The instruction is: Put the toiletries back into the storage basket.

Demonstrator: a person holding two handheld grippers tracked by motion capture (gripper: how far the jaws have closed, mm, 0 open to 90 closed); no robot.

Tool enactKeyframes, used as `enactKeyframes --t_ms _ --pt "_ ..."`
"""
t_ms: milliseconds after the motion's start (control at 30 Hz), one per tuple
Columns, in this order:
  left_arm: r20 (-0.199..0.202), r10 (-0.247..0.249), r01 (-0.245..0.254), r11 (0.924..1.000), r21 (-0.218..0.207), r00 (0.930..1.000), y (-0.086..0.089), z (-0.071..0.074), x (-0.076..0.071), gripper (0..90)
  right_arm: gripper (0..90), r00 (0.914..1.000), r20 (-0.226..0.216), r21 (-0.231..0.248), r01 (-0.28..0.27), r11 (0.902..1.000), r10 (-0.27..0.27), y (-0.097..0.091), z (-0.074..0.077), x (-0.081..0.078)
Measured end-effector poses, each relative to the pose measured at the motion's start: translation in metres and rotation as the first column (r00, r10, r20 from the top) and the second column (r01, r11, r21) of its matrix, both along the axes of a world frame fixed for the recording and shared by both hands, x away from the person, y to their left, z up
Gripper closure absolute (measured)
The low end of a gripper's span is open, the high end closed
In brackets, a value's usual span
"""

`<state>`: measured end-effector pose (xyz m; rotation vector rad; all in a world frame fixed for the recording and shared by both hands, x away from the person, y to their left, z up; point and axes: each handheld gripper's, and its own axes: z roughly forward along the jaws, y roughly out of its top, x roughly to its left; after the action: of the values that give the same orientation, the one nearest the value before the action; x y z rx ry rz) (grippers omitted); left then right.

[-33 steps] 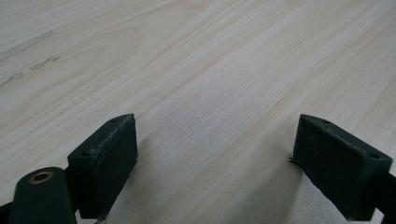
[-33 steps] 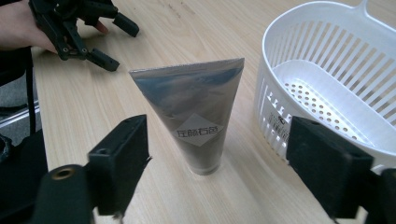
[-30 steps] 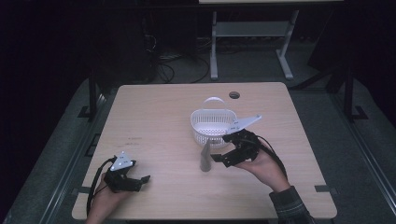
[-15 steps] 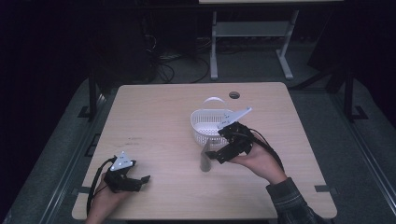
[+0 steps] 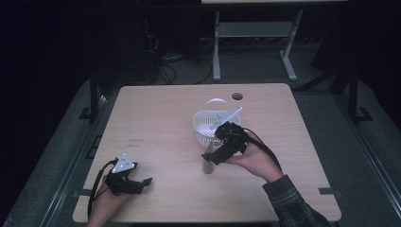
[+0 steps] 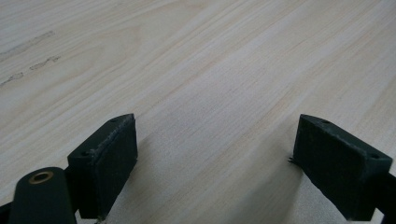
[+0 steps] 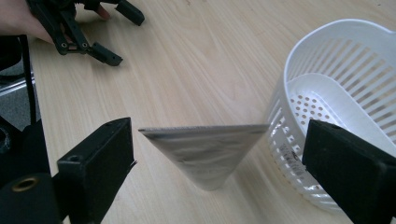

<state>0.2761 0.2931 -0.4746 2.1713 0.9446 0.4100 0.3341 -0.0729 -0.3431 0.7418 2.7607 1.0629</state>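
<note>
A grey tube (image 7: 205,154) stands on its cap on the wooden table (image 5: 161,113), flat crimped end up, just in front of a white slotted basket (image 7: 345,93). My right gripper (image 7: 215,137) is open, with the tube between its wide-apart jaws and touching neither. In the high view the tube (image 5: 207,165) stands at the lower left of the basket (image 5: 204,128), with the right gripper (image 5: 212,157) over it. My left gripper (image 6: 215,149) is open low over bare wood. It rests near the table's front left corner (image 5: 141,183).
The basket has a thin white handle and is empty apart from its perforated floor. A round cable hole (image 5: 237,96) lies behind it. The left gripper (image 7: 93,28) and a hand show far off in the right gripper view. Dark floor surrounds the table.
My right gripper has moved left, from beside the basket to around the standing tube. The tube, the basket and the left gripper have stayed put.
</note>
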Motion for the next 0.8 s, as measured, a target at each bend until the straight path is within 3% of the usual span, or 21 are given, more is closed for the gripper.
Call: enactKeyframes --t_ms 333,800 --pt "0.0 0.0 0.0 1.0 0.0 1.0 0.0 0.0 0.0 12.7 10.8 1.0 -0.003 -0.023 -0.002 0.9997 0.002 0.014 -0.005 0.002" --pt "0.0 -0.001 0.001 1.0 0.001 1.0 0.0 0.0 0.0 12.7 26.7 1.0 -0.008 -0.045 0.001 0.999 -0.001 0.019 -0.01 0.003"
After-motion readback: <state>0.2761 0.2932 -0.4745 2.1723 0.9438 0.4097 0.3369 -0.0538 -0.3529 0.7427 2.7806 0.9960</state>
